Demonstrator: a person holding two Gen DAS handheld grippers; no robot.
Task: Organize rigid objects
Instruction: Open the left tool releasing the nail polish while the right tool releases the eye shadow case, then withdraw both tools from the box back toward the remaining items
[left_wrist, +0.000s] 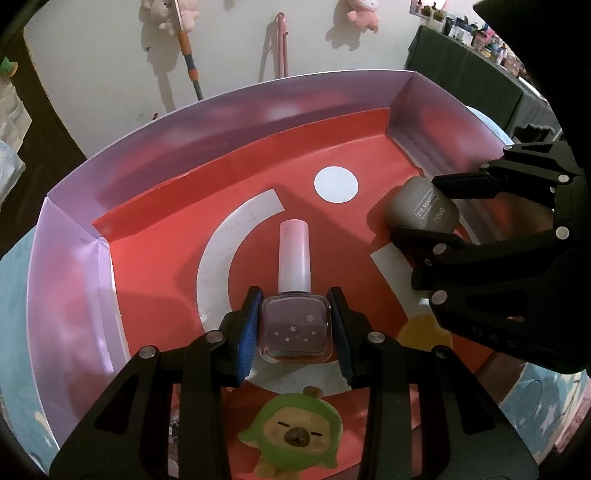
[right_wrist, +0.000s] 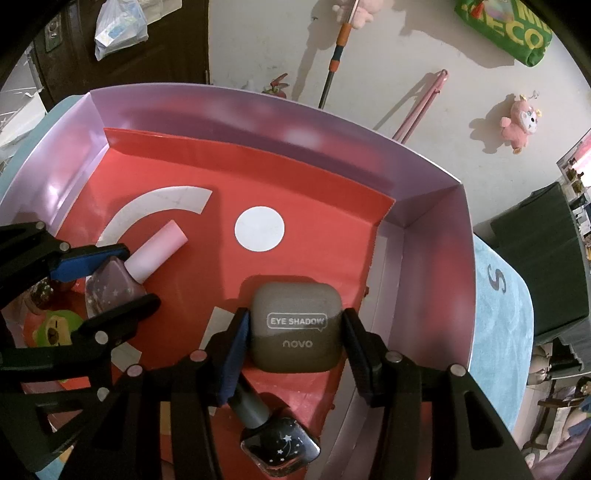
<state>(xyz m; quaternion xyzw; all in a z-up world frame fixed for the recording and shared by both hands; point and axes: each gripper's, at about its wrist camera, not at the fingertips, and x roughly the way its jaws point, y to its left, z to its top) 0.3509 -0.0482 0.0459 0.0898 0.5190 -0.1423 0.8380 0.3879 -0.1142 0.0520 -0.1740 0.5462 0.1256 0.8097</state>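
A shallow box (left_wrist: 70, 266) with pale lilac walls and a red floor sheet marked with white arcs and a white disc was found resting on a light blue cloth (right_wrist: 502, 321).

The left gripper (left_wrist: 295, 325) was observed pointing steeply down into the box. Its jaws were closed against the two sides of a purple nail polish bottle (left_wrist: 295, 325), the blue-faced pads pressing on the square glass body. The bottle was seen lying with its pale pink cap directed toward the far wall, over the white arc near the middle of the floor. In the right wrist view the same bottle (right_wrist: 114, 284) was noted at the left of the box, pinched by that gripper (right_wrist: 110, 280).

The right gripper (right_wrist: 295, 328) was likewise angled down, its jaws closed on the flanks of a grey eye shadow case (right_wrist: 295, 325). The case was positioned on the red floor near the right wall of the box, not touching it. From the left wrist view the case (left_wrist: 417, 206) was confirmed between the fingers of that gripper (left_wrist: 421, 210).

A dark nail polish bottle (right_wrist: 277, 443) with a grey cap and star print was recorded lying beneath the right gripper, close to the near edge. A small green-hooded figurine (left_wrist: 291, 432) was recorded on the floor below the left gripper. A yellow object (left_wrist: 421, 328) was partly hidden behind the right gripper; its nature could not be determined.
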